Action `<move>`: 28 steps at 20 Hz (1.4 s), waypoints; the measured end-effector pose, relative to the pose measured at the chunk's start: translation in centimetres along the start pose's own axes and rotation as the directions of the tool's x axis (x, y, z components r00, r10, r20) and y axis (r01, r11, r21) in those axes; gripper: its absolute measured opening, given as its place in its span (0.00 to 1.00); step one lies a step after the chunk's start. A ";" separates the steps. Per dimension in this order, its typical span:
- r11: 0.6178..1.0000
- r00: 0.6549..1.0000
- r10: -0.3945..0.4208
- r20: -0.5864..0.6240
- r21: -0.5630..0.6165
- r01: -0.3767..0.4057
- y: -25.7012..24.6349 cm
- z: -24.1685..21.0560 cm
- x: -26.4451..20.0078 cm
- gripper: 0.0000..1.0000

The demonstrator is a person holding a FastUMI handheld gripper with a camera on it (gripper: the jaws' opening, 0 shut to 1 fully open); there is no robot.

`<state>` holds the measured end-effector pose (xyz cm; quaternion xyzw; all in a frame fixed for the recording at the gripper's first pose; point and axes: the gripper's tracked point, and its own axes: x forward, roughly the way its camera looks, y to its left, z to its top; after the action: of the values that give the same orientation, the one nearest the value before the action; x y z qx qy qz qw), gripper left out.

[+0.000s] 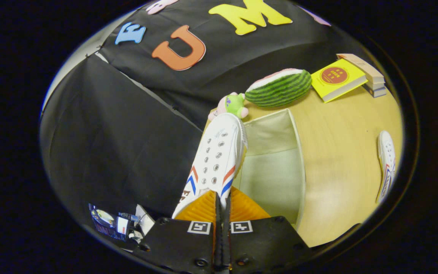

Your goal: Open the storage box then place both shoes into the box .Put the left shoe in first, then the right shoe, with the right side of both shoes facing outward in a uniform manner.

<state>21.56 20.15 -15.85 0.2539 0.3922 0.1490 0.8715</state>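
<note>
Between the tongs (222, 201), pressed together on its heel end, 1 white shoe (215, 160) hangs over the open storage box (299, 152), hiding the box's near wall. Beyond, on the surface (340, 152), lies 1 second shoe (387, 167), partly cut off.

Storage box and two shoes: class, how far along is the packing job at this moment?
Done: the storage box stands open on the table. In hand: the fingers are shut on one shoe, held at the box's near wall, not yet inside. Left: set it in, then fetch the second shoe lying on the table beyond the box.
</note>
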 end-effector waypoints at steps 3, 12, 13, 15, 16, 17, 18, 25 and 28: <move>0.999 0.998 -0.054 0.039 -0.005 0.054 -0.1 0.0 1.5 0.06; 0.993 0.997 -0.044 0.062 -0.108 0.050 1.5 -1.8 3.6 0.34; 0.984 0.993 -0.078 0.092 -0.150 0.091 1.3 -1.2 3.1 0.57; 0.946 0.972 -0.179 0.155 -0.242 0.213 -0.3 -0.5 1.1 1.00; 0.934 0.967 -0.184 0.177 -0.274 0.228 0.2 0.1 0.5 1.00; 0.925 0.966 -0.189 0.177 -0.299 0.235 0.5 0.2 -0.2 1.00; 0.921 0.966 -0.188 0.179 -0.311 0.236 0.7 0.2 -1.0 1.00; 0.901 0.951 -0.209 0.226 -0.335 0.277 -2.0 1.4 -9.6 1.00; 0.894 0.948 -0.227 0.221 -0.340 0.293 -4.5 1.3 -13.0 1.00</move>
<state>14.46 10.02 -9.75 0.0430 0.3093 0.0787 0.9467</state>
